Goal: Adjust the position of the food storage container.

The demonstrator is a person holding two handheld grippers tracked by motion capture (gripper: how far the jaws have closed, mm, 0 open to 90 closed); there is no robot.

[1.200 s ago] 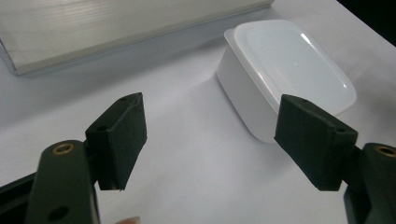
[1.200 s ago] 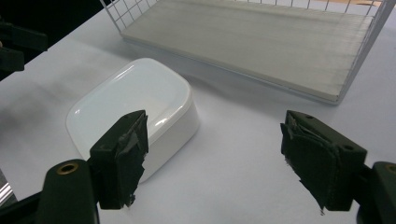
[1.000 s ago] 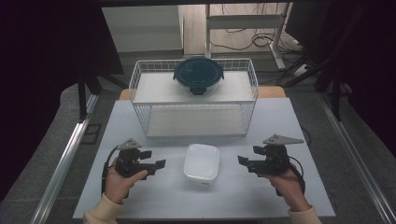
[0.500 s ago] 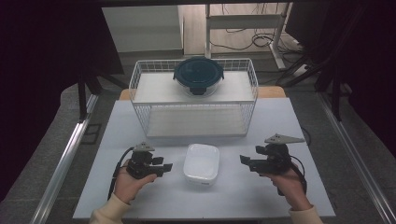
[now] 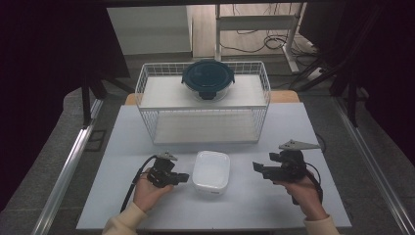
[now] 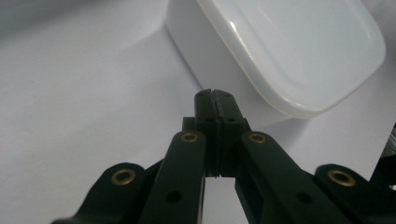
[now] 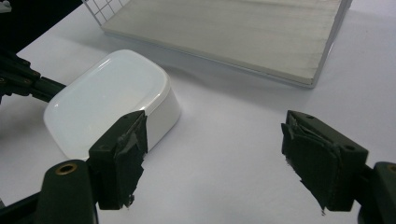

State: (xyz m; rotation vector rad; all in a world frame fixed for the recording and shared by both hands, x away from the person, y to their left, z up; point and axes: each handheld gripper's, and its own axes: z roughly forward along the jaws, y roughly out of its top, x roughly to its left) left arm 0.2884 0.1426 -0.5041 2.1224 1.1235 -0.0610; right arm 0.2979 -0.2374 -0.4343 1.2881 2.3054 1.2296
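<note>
Two claws flank the white rounded-rectangular plastic container (image 5: 211, 172) on the pale worktop (image 5: 147, 142): the left claw (image 5: 185, 177) has just been closing and is now pinched together, empty, beside its wall; the right claw (image 5: 256, 168) gapes wide, holding nothing.

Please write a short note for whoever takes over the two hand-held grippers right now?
Left hand-held gripper: jaws have just been closing and are now shut on nothing, tips just beside the white lidded container.
Right hand-held gripper: open, empty, to the container's right.
The container sits on the table in front of the wire rack, with the round dark-lidded container on top.
Done: nothing gripped.
Left: presumably handling the white container.
</note>
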